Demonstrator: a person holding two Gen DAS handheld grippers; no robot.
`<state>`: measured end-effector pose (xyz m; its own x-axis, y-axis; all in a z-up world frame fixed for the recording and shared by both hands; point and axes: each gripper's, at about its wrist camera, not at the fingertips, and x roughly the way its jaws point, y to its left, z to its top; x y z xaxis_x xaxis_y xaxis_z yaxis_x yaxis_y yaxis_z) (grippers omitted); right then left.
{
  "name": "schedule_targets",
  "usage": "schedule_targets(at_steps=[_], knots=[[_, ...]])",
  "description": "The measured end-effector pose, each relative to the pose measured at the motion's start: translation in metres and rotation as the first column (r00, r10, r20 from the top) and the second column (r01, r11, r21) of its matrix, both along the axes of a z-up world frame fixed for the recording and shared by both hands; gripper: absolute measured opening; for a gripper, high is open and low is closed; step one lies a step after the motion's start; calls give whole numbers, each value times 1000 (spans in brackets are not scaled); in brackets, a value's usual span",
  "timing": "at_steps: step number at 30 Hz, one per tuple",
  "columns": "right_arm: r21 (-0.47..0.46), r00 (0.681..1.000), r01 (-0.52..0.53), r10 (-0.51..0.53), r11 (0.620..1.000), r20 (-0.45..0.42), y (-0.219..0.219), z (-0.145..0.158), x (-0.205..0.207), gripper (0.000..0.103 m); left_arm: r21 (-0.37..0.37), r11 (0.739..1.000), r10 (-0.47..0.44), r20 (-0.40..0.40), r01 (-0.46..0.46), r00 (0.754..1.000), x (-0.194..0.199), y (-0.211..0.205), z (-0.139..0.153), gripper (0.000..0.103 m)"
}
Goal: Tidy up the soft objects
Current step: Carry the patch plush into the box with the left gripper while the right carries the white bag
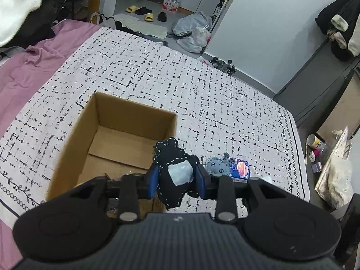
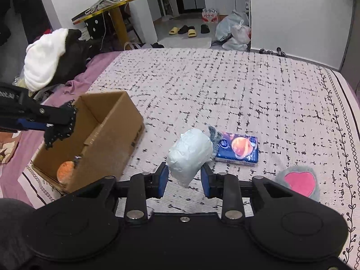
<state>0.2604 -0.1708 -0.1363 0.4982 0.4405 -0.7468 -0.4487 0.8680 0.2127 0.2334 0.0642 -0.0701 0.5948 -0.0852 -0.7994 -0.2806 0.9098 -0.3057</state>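
My left gripper (image 1: 176, 180) is shut on a black soft toy (image 1: 173, 168) with white stitching and a pale patch, held over the near right corner of an open cardboard box (image 1: 135, 112). In the right wrist view the left gripper (image 2: 60, 126) holds the black toy (image 2: 59, 128) above the box (image 2: 117, 130), which has an orange soft thing (image 2: 65, 171) inside. My right gripper (image 2: 184, 180) is shut on a pale blue wrapped bundle (image 2: 191, 155), held above the bed. A grey plush (image 1: 219, 164) lies by a blue tissue pack (image 2: 238, 149).
A grey plush with a pink heart (image 2: 298, 182) lies on the patterned bedspread (image 2: 225, 90) at the right. A purple sheet (image 1: 27, 67) and a white and black clothes pile (image 2: 49, 63) lie left. Floor clutter sits past the bed's right edge (image 1: 294, 123).
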Motion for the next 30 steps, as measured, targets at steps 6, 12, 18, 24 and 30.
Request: schedule_targets(at_steps=[6, 12, 18, 24, 30], knots=[[-6, 1000, -1, 1, 1000, 20, 14, 17, -8, 31, -7, 1000, 2, 0, -2, 1000, -4, 25, -6, 34], [-20, 999, -16, 17, 1000, 31, 29, 26, -15, 31, -14, 1000, 26, -14, -26, 1000, -5, 53, -17, 34], [-30, 999, -41, 42, 999, 30, 46, 32, -19, 31, -14, 1000, 25, -36, -25, 999, -3, 74, -32, 34], [-47, 997, -74, 75, 996, 31, 61, 37, -21, 31, 0, 1000, 24, -60, -24, 998, 7, 85, -49, 35], [-55, 994, -104, 106, 993, 34, 76, 42, -23, 31, 29, 999, 16, -91, -14, 996, 21, 85, -66, 35]])
